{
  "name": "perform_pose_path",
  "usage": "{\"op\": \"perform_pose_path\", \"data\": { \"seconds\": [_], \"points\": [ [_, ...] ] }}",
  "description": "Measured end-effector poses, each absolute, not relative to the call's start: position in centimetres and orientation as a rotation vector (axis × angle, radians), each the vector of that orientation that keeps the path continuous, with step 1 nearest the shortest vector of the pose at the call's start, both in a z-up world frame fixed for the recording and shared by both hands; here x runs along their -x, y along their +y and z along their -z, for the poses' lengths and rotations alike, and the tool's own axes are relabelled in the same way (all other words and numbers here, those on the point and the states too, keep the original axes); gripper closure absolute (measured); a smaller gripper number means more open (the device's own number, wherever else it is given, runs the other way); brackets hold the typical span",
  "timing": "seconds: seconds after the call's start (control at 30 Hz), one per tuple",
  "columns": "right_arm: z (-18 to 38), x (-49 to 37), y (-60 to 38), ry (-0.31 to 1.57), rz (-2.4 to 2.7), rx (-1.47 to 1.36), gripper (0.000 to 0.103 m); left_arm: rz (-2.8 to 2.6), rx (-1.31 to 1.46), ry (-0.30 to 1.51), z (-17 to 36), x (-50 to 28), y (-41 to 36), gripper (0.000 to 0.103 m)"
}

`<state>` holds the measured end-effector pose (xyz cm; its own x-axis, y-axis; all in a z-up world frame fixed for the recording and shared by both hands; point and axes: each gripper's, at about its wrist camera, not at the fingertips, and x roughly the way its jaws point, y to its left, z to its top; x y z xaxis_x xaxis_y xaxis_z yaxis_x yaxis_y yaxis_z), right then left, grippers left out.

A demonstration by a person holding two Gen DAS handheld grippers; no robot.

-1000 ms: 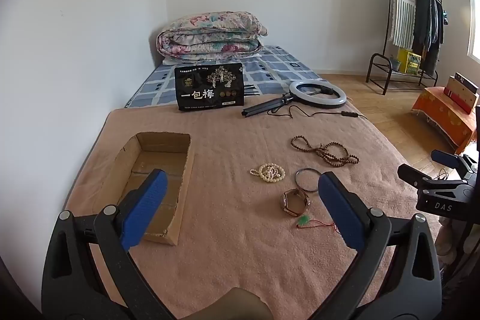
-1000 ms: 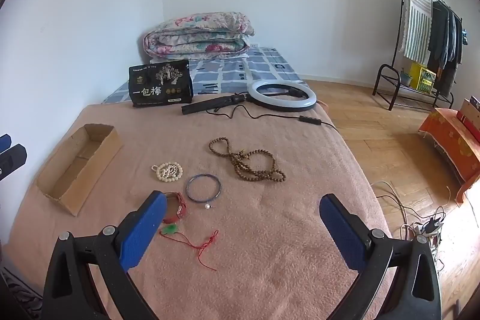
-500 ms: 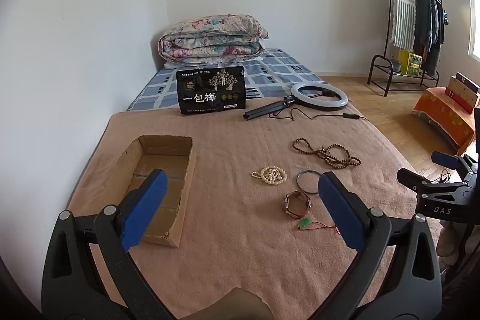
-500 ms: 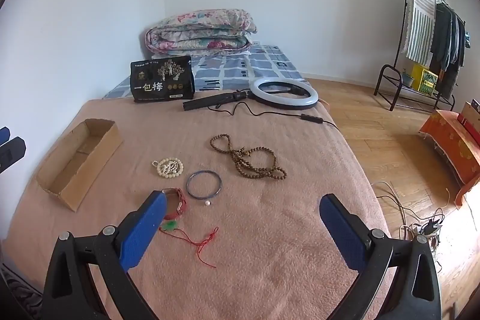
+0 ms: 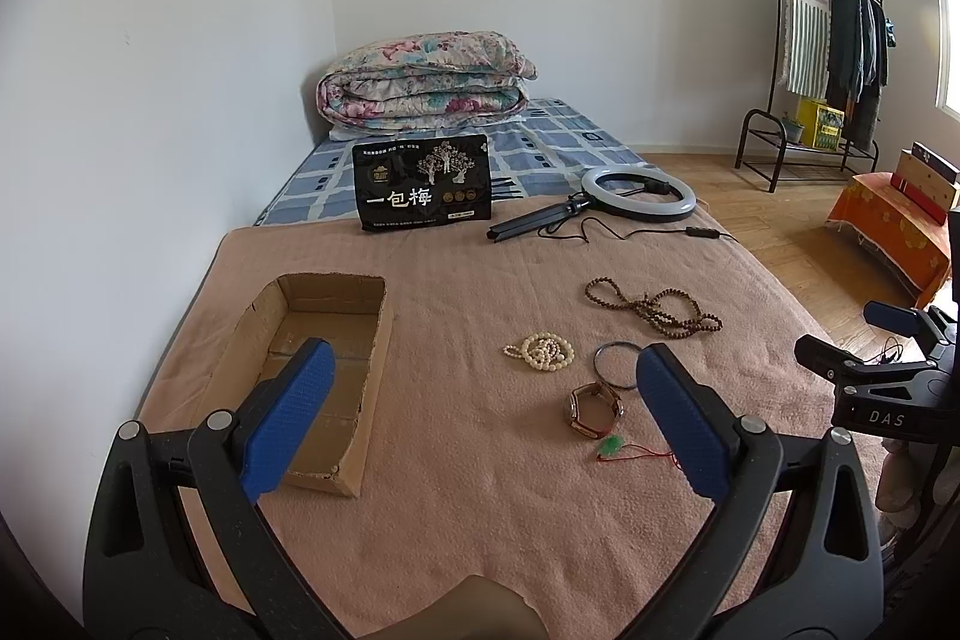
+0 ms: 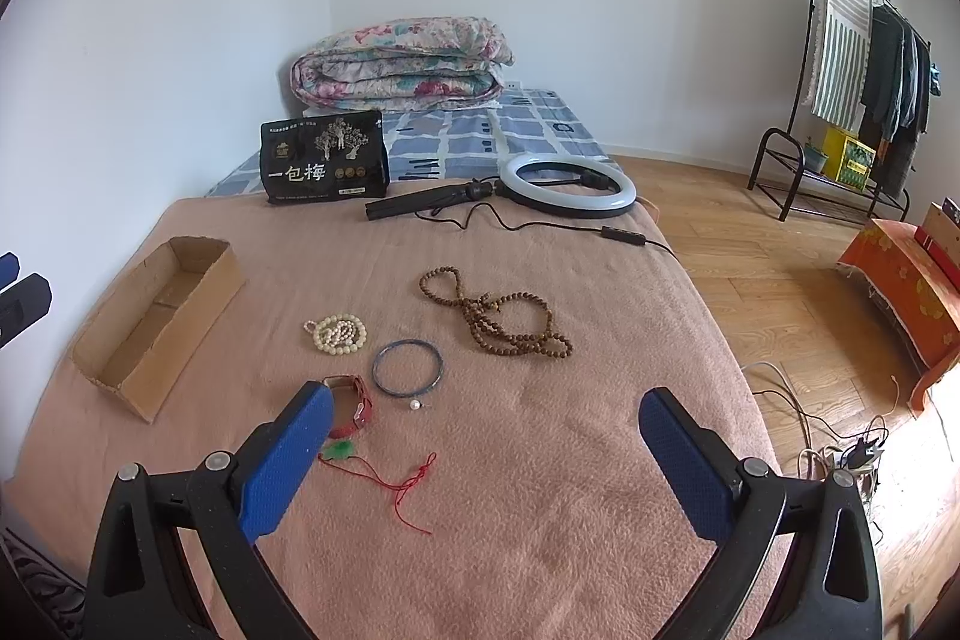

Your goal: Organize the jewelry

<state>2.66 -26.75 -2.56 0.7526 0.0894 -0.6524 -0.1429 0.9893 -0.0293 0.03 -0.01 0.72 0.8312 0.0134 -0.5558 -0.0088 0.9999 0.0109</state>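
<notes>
Jewelry lies on a pink blanket (image 6: 540, 490): a brown bead necklace (image 6: 498, 316) (image 5: 654, 307), a white pearl bracelet (image 6: 337, 333) (image 5: 542, 352), a blue bangle (image 6: 408, 375) (image 5: 615, 364), a red strap watch (image 6: 354, 403) (image 5: 594, 409), a green pendant on red cord (image 6: 342, 451) (image 5: 612, 445), and a loose pearl (image 6: 414, 404). An open cardboard box (image 5: 312, 370) (image 6: 156, 322) sits at the left. My left gripper (image 5: 480, 424) is open and empty, above the blanket between box and jewelry. My right gripper (image 6: 486, 454) is open and empty, just short of the jewelry.
A black snack bag (image 6: 324, 166), a ring light with tripod and cable (image 6: 567, 184) and a folded quilt (image 6: 402, 64) lie at the bed's far end. Wood floor, cables (image 6: 840, 448), an orange-covered box (image 6: 906, 292) and a clothes rack (image 6: 852, 88) are to the right.
Both views have shifted only slightly; the scene sits a little lower in the left wrist view. The jewelry has not moved and both grippers stay open.
</notes>
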Motion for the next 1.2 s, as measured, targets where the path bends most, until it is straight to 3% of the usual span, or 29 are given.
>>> {"op": "perform_pose_path", "data": {
  "seconds": [1.2],
  "points": [
    [2.93,-2.58,-27.02,0.718,-0.125,0.08,0.0,-0.014,-0.013,0.584,-0.66,0.09,-0.17,0.0]
  ]
}}
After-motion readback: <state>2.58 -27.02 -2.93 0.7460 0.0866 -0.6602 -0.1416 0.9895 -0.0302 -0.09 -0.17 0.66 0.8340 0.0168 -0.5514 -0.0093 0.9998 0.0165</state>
